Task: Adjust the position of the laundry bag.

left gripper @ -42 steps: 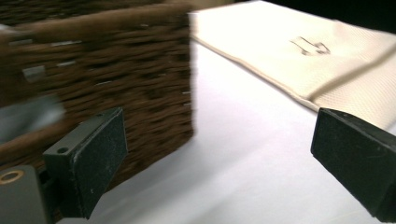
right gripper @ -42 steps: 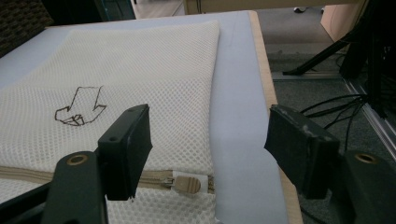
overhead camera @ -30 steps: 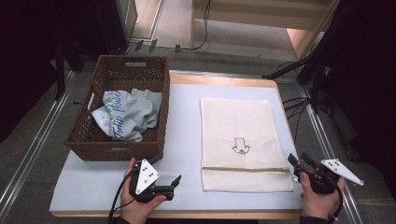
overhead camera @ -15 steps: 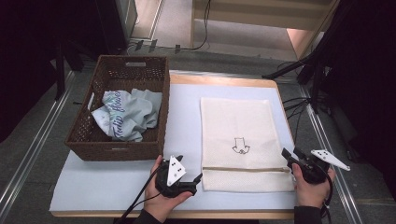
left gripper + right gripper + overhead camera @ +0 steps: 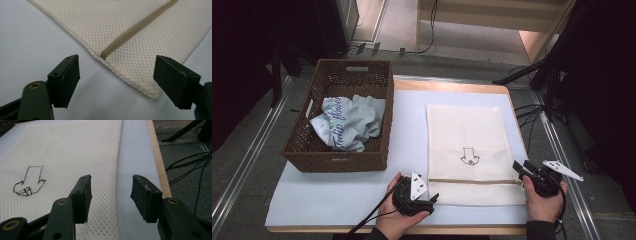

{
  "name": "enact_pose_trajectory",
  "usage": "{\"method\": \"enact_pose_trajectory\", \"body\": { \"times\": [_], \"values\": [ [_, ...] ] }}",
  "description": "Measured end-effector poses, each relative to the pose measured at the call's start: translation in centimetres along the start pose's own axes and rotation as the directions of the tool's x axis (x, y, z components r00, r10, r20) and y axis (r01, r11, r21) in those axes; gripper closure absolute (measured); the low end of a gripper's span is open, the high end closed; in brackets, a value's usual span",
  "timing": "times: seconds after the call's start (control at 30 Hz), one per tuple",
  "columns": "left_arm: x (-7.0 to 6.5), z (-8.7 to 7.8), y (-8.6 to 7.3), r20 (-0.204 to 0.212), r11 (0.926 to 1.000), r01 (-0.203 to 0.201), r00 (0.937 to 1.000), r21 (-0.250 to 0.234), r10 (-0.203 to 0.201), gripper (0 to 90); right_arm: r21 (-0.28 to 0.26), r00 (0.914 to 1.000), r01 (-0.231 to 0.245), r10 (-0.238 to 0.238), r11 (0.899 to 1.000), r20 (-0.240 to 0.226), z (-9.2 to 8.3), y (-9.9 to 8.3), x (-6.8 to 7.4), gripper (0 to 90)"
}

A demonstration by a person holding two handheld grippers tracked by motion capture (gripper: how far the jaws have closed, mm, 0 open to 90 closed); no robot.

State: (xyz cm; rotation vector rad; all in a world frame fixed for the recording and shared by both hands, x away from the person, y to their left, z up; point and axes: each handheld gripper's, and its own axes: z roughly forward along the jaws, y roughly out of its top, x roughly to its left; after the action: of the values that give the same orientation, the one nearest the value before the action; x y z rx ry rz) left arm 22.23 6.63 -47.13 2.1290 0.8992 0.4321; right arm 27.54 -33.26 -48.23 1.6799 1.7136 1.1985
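A cream mesh bag (image 5: 464, 132) lies flat on the white mat, with a tan zipper (image 5: 472, 181) across its near end and a drawn arrow (image 5: 469, 156). My left gripper (image 5: 433, 198) lies low at the bag's near left corner. Its jaws have just been closing, and in the left gripper view (image 5: 116, 60) they stand open with the zipper end (image 5: 106, 53) and the corner between them, untouched. My right gripper (image 5: 518, 168) is at the bag's right edge by the zipper. It has also just been closing and is open (image 5: 111, 180), straddling that edge.
A brown wicker basket (image 5: 337, 162) at the left of the mat (image 5: 337, 200) holds a crumpled light-blue shirt (image 5: 344, 122). The table's wooden edge (image 5: 156, 152) runs close beside my right gripper. Cables (image 5: 190, 167) and stand legs lie on the floor beyond it.
My left gripper has slid right along the table's near edge to the bag's corner. My right gripper has shifted a little inward to the bag's right edge.
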Motion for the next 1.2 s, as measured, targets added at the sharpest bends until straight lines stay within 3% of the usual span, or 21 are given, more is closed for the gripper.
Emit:
{"method": "enact_pose_trajectory", "body": {
  "times": [0.2, 0.47, 0.73, 0.9, 0.93, 1.03, 1.07, 1.2],
  "values": [
    [-0.5, 0.1, -0.1, 0.021, 0.9992, -0.016, 0.9997, 0.037, 0.015, 27.0, 0.044, 0.9996, -0.015, 0.014, 0.999, 0.023, 0.4, -0.1, 0.0, 51.3],
    [-0.9, 0.3, -0.3, 0.038, 0.9985, -0.027, 0.9990, 0.048, 0.025, 33.6, 0.086, 0.9995, -0.008, 0.005, 0.996, 0.032, 1.0, -0.2, 0.1, 53.4],
    [-1.3, 0.4, -0.4, 0.042, 0.9975, -0.043, 0.9983, 0.056, 0.040, 41.9, 0.132, 0.9976, 0.027, -0.035, 0.991, 0.059, 1.5, -0.3, 0.5, 57.4],
    [-1.4, 0.4, -0.3, 0.065, 0.9966, -0.056, 0.9966, 0.061, 0.052, 53.0, 0.140, 0.9939, 0.056, -0.069, 0.989, 0.087, 1.6, -0.3, 0.9, 61.5],
    [-1.4, 0.4, -0.3, 0.068, 0.9966, -0.055, 0.9964, 0.062, 0.051, 57.2, 0.145, 0.9921, 0.069, -0.083, 0.987, 0.094, 1.7, -0.3, 1.1, 65.9],
    [-1.4, 0.4, -0.3, 0.088, 0.9972, -0.045, 0.9954, 0.061, 0.039, 62.2, 0.150, 0.9926, 0.074, -0.087, 0.986, 0.084, 1.7, -0.3, 1.2, 70.5],
    [-1.3, 0.4, -0.3, 0.097, 0.9972, -0.046, 0.9945, 0.060, 0.040, 68.3, 0.153, 0.9948, 0.074, -0.084, 0.985, 0.058, 1.7, -0.3, 1.1, 78.5],
    [-1.2, 0.5, -0.2, 0.128, 0.9971, -0.043, 0.9911, 0.063, 0.034, 79.8, 0.154, 0.9976, 0.059, -0.064, 0.986, 0.026, 1.7, -0.3, 0.9, 83.9]
  ]
}}
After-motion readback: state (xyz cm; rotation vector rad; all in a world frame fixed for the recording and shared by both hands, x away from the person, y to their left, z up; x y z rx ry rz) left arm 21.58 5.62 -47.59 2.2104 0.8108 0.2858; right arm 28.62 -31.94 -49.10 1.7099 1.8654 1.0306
